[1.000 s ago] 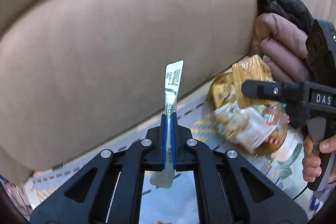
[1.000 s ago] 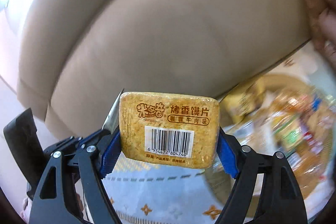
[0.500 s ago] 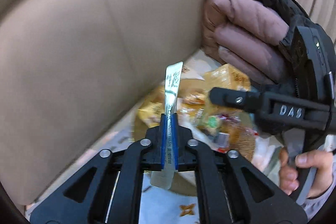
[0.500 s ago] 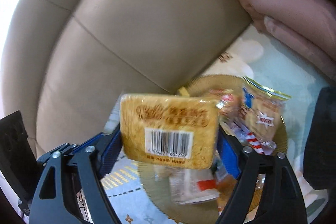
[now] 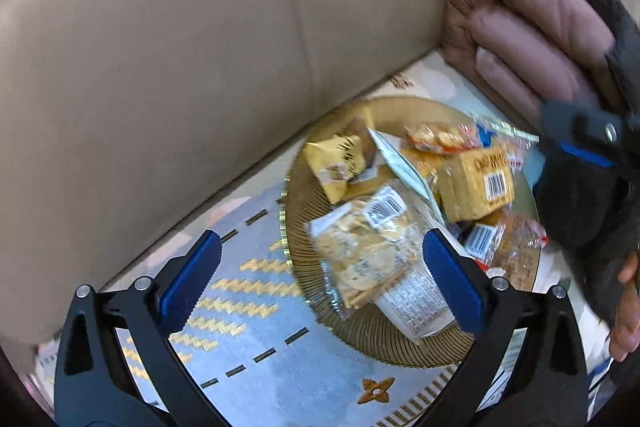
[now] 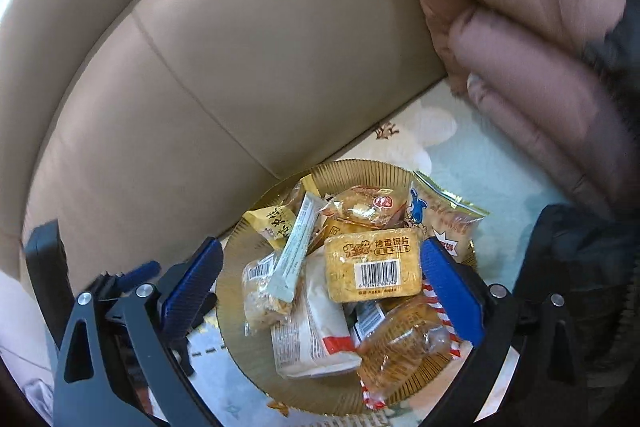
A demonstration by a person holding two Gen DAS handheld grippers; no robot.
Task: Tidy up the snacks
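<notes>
Home living room: beige leather sofa, patterned tablecloth.

Glossy plastic snack wrappers fill a ribbed, gold-toned plate.

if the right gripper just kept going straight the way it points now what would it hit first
Most likely the yellow toasted-bun packet with the barcode, which lies on top of the snack pile in the gold plate. It sits between the open fingers of the right gripper. Depth is hard to judge through the fisheye.
</notes>
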